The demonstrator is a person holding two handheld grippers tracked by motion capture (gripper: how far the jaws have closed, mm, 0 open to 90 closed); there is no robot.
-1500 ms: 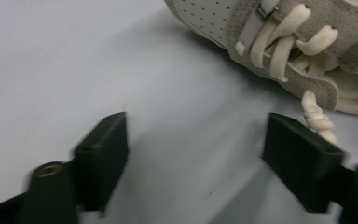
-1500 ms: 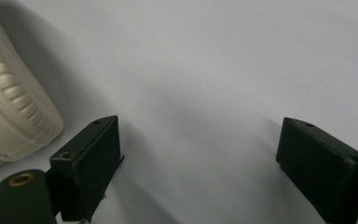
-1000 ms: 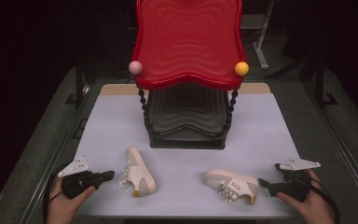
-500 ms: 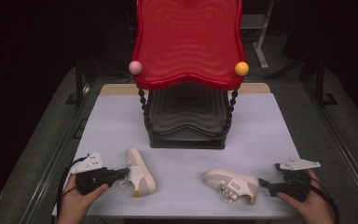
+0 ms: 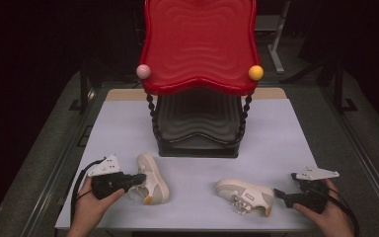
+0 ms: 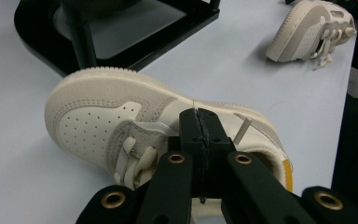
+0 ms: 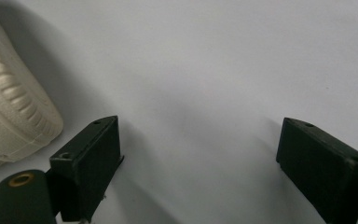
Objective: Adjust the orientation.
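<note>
Pinching the left shoe at its collar with jaws closed, left gripper sits at worktop 7 o'clock; right gripper, jaws wide and empty, has right shoe heel at its 9 o'clock.

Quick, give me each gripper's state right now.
Left gripper: shut on the left shoe, pinching it near the collar.
Right gripper: open, holding nothing, beside the right shoe.

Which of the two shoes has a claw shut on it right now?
The left shoe, nearer the stand: the left claw is shut on it. The right shoe lies ungripped.
</note>
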